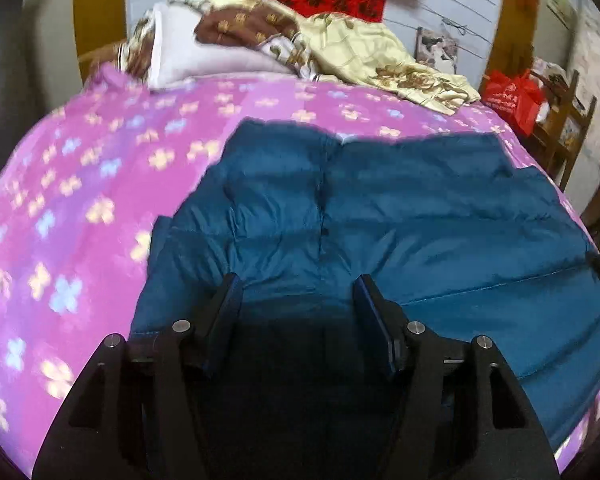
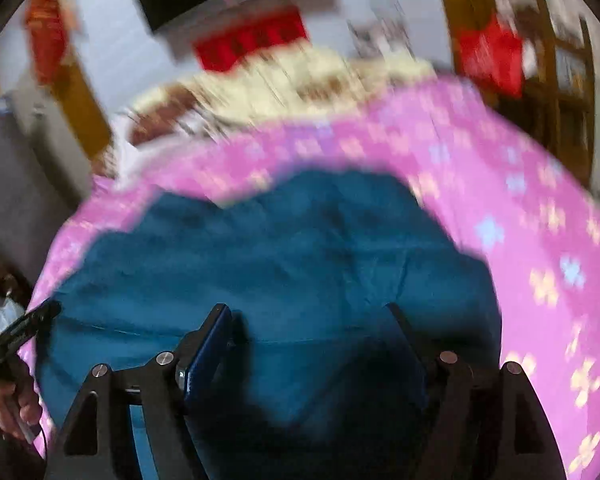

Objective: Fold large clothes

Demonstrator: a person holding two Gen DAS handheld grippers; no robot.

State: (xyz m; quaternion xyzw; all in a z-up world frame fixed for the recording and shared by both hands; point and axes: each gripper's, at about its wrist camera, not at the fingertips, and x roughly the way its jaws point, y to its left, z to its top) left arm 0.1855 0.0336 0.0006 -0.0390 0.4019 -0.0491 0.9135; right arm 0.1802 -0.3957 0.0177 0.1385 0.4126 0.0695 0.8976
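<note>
pink flowered bedspread | white pillow at far end – yellow quilt beside it | blue puffy jacket lies flat in middle | left gripper jaws spread, nothing pinched | right gripper jaws spread too – blurry, maybe just above jacket | only right view shows a hand

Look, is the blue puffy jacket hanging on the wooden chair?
No, the blue puffy jacket lies spread flat on the pink flowered bedspread, away from the wooden chair.

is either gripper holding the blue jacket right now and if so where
Neither. The left gripper and right gripper are both open above the blue padded jacket, pads clear.
</note>
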